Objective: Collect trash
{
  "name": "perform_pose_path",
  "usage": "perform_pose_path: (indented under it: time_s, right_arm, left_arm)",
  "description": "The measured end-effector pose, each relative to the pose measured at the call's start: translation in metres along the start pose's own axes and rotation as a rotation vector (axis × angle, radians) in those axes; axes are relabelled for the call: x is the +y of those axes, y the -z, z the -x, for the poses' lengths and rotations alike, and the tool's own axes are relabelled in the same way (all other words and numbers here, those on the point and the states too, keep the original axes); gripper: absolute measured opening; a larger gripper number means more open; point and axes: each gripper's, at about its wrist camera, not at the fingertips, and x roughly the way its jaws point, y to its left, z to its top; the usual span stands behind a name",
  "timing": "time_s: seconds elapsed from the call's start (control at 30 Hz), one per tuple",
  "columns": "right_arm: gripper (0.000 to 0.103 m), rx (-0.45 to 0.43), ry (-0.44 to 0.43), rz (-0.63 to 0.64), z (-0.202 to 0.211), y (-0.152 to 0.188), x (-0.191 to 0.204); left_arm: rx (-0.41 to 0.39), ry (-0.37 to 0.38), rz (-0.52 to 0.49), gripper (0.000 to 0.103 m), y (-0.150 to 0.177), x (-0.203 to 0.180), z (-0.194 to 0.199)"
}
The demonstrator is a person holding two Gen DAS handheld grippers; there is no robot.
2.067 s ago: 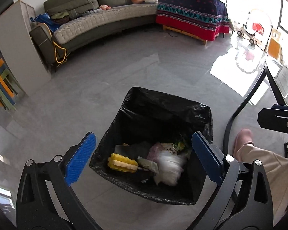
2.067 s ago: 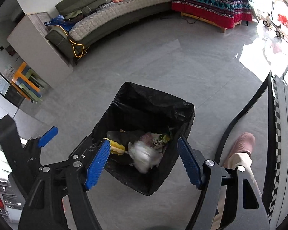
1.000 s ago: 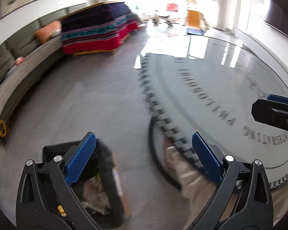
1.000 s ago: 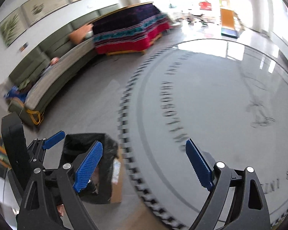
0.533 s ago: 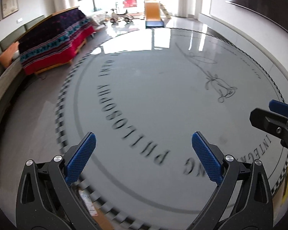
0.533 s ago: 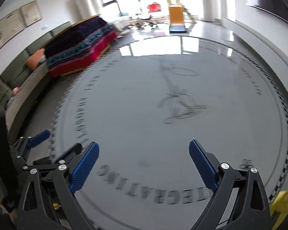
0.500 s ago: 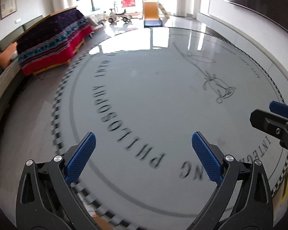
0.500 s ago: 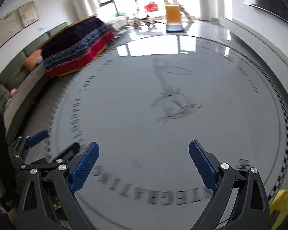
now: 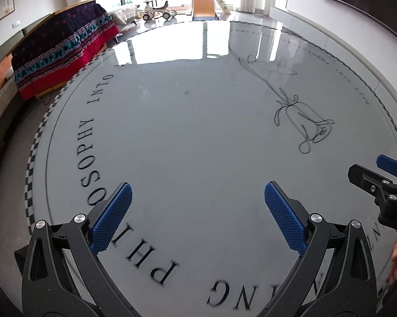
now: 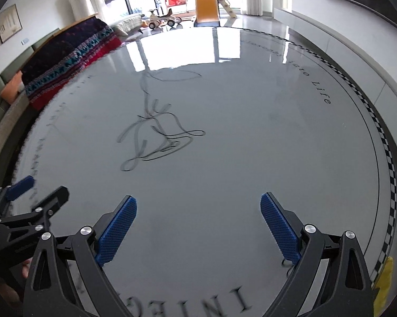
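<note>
Both grippers have swung up and away from the black-lined trash bin they looked into two seconds ago, and both cameras now face a round grey table (image 9: 198,132) instead; the bin and the rubbish in it are out of both views.

Nearest in the left wrist view, the left gripper (image 9: 198,216) hangs over the table's near edge with its blue pads (image 9: 111,219) spread wide apart and nothing between them. Under it runs curved black lettering (image 9: 145,261), partly blurred. At the right edge of that view the right gripper's tip shows, with a bit of the person's hand below it.

In the right wrist view the right gripper (image 10: 198,229) also stands wide apart and empty above the near edge, over more lettering. A yellow object (image 10: 383,282) shows just past the table's chequered rim at the near right; what it is cannot be told. The left gripper's tip sits at the near left.

Further in, a black line drawing (image 10: 156,140) marks the tabletop. Beyond the far edge stand a patterned red and dark blanket (image 9: 63,52), toy vehicles (image 10: 164,18) and a yellow slide (image 10: 206,2) by bright windows
</note>
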Motion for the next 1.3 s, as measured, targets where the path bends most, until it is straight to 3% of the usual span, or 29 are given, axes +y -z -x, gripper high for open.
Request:
perform_pose_path:
  time_s: [0.27, 1.3]
  right_arm:
    - [0.1, -0.035, 0.08, 0.058, -0.014, -0.001, 0.006]
    - [0.1, -0.044, 0.083, 0.048, -0.014, -0.002, 0.004]
  left_arm:
    - [0.009, 0.019, 0.025, 0.097, -0.002, -0.002, -0.012]
    - [0.01, 0.015, 0.02, 0.097, -0.001, -0.003, -0.013]
